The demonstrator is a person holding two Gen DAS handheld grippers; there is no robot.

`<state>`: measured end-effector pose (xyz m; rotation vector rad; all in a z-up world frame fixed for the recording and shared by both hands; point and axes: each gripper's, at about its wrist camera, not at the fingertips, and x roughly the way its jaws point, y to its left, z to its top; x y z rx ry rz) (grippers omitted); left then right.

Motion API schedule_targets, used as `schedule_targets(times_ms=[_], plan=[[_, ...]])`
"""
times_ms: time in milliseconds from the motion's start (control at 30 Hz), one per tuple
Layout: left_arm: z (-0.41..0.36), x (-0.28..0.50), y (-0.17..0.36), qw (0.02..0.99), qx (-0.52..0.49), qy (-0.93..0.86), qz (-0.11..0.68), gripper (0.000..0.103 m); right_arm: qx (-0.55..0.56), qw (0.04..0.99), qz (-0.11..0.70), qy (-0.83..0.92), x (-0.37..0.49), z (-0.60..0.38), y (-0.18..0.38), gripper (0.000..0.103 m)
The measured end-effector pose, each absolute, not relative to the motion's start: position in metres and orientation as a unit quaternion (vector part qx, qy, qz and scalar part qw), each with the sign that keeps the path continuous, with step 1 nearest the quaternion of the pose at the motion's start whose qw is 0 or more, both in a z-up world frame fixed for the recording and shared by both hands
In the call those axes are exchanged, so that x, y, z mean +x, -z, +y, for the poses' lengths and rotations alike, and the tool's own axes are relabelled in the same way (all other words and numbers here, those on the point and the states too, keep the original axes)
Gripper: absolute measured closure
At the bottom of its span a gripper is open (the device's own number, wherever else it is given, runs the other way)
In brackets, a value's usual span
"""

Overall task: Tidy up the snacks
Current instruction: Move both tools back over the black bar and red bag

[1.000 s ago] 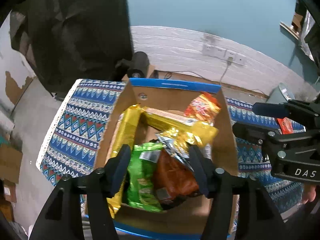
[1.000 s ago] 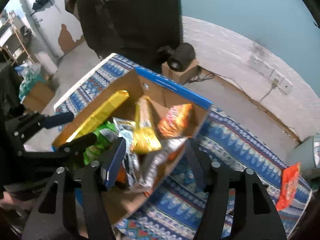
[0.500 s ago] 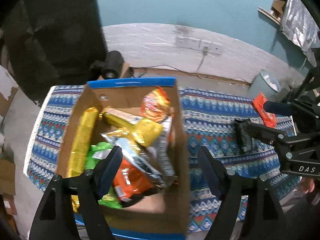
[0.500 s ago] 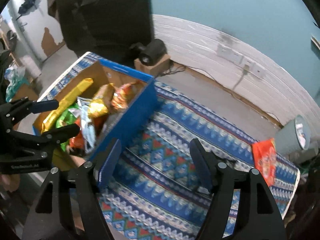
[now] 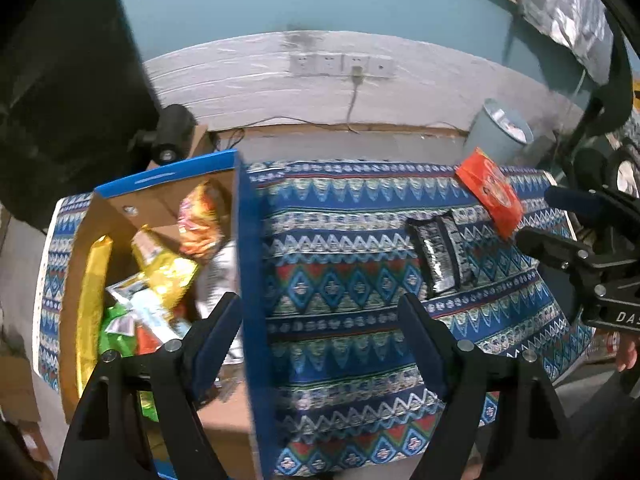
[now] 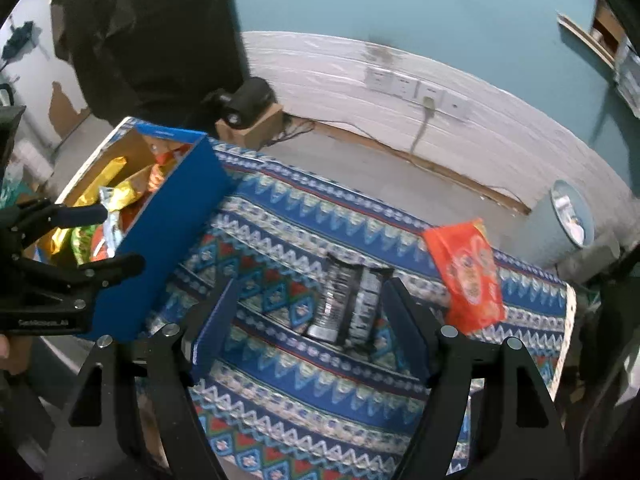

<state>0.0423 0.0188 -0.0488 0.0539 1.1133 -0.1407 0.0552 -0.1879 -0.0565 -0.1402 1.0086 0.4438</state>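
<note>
A cardboard box with blue outer walls [image 5: 245,240] stands at the left end of the patterned cloth [image 5: 352,280]. It holds several snack packs, among them a long gold one [image 5: 94,300] and an orange bag [image 5: 200,220]. My left gripper [image 5: 320,320] is open and empty, straddling the box's right wall. Two black-and-silver packets [image 6: 348,300] lie on the cloth, just beyond my right gripper [image 6: 312,296], whose jaws are opening with nothing between them. An orange-red packet [image 6: 466,272] lies further right, near the cloth's far corner.
A grey bin [image 6: 568,216] stands on the floor behind the table's right end. A black device on a small carton [image 5: 168,140] sits behind the box, with dark fabric [image 6: 152,40] hanging above it. Wall sockets [image 5: 344,65] and a cable run along the white wall.
Both grippers have swung right, away from the box's contents, and their jaws have widened. The left one now spans the box's wall; the right faces the black-and-silver packets.
</note>
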Motion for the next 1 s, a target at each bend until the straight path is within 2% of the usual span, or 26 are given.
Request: schedule_targets(times_ms=[133,233,533,1000], plan=[[-0.007,0.044,0.050,0.843,0.038,0.082,0.530,0.021,-0.056,0.853,0.481,-0.195,0.054,-0.213,0.060,0.028],[-0.026,0.045,0.052,0.841,0.055,0.092,0.529,0.016,-0.052,0.854,0.484,-0.181,0.052,-0.233,0.065,0.027],[-0.070,0.057,0.068,0.829,0.074,0.112,0.543,0.016,-0.063,0.851,0.499,-0.153,0.055,-0.277,0.087,0.026],[-0.115,0.127,0.131,0.781,-0.007,0.117,0.614,0.016,-0.095,0.814,0.549,-0.162,0.117,-0.312,0.130,0.026]])
